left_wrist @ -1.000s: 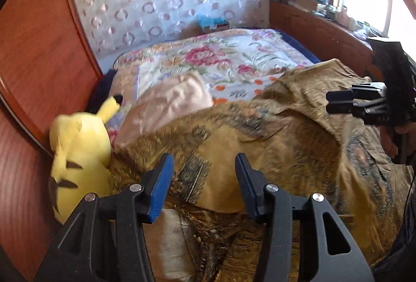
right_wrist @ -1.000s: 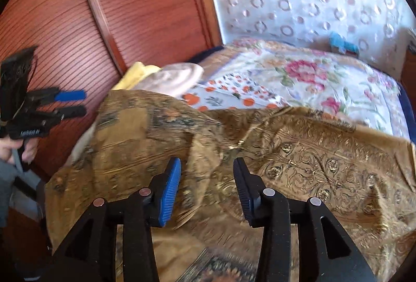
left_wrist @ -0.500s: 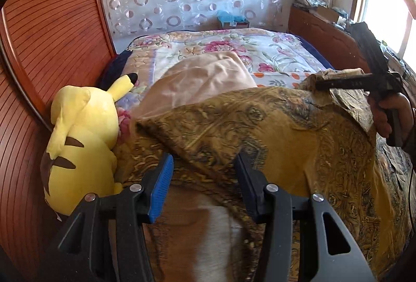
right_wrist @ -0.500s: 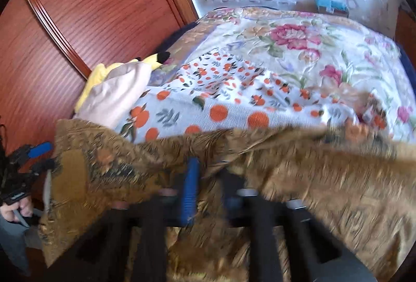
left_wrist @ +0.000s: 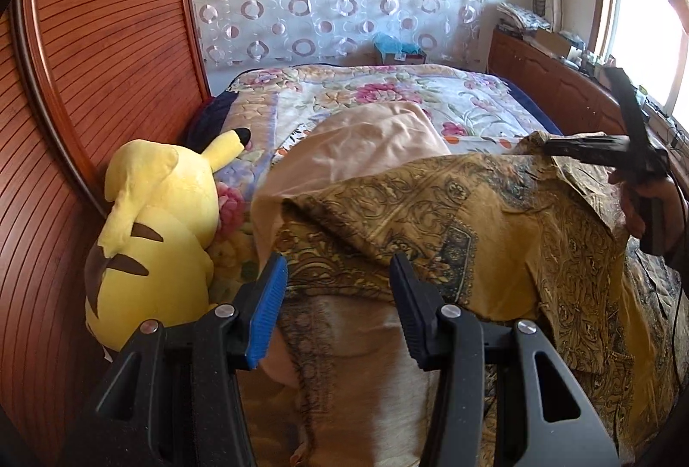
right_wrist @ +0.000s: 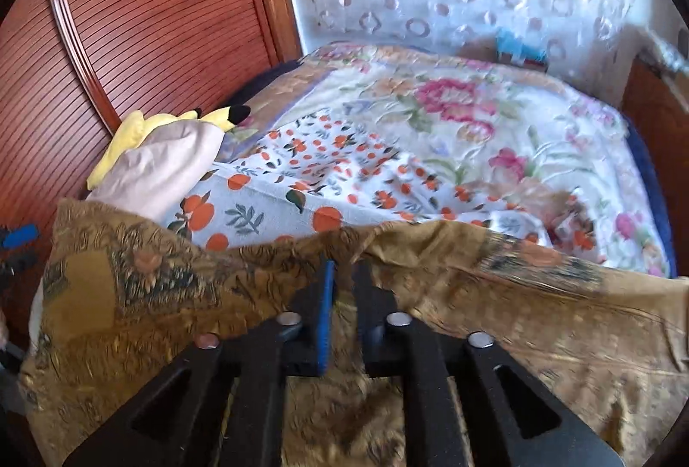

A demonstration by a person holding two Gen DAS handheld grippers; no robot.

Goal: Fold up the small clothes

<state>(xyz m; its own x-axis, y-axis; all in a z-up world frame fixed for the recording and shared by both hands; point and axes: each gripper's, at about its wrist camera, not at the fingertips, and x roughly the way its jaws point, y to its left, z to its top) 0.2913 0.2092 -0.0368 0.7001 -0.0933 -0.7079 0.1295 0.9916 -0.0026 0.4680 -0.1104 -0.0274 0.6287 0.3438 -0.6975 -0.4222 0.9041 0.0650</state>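
We had the right claw (right_wrist: 342, 294) pinched on the top edge of the gold patterned garment (left_wrist: 473, 217), lifted over the bed (left_wrist: 387, 96), while our left claw (left_wrist: 338, 286) hung spread at 6 o'clock, gripping nothing. The fold was only beginning; next, we judged, the left claw must catch the loose corner at 9 o'clock. A second earlier, both claws gaped.
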